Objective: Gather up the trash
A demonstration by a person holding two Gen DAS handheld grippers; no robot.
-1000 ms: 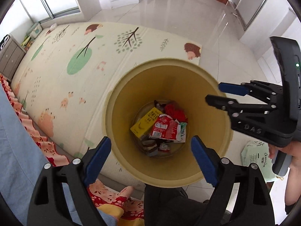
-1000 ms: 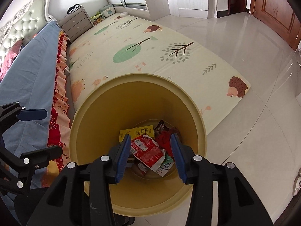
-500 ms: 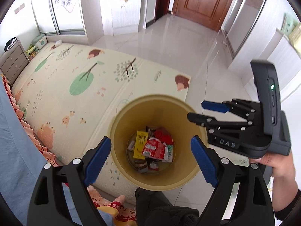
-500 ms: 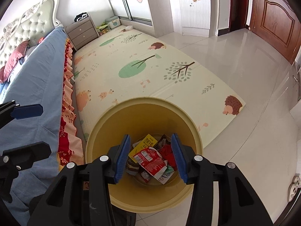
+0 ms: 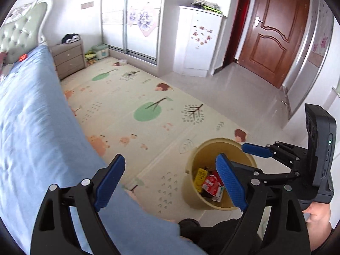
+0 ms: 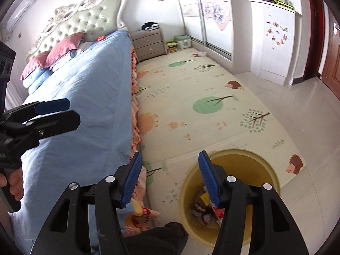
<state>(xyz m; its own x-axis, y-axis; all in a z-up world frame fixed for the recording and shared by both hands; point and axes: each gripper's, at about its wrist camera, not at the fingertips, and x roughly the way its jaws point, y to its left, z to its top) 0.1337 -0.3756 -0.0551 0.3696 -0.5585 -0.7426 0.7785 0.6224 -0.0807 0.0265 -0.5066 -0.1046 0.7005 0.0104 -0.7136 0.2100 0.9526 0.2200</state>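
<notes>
A yellow trash bin (image 5: 192,193) stands on the floor at the edge of the play mat and also shows in the right wrist view (image 6: 250,165). Inside it lie wrappers, among them a yellow packet (image 5: 200,175) and a red-and-white wrapper (image 5: 210,182). My left gripper (image 5: 170,182) is open and empty, high above the mat beside the bin. My right gripper (image 6: 169,176) is open and empty, above the bin's left rim. Each gripper shows in the other's view, the right one (image 5: 257,150) and the left one (image 6: 54,111).
A bed with a blue cover (image 6: 80,97) runs along the left, with pillows (image 6: 61,52) at its headboard. A patterned play mat (image 5: 144,114) covers the floor. A bedside drawer unit (image 5: 68,60), a white cabinet (image 5: 199,42) and a brown door (image 5: 274,34) stand at the far side.
Both grippers have lifted and tilted up away from the bin, so the views now take in the bed and room. Both stay open and empty.
</notes>
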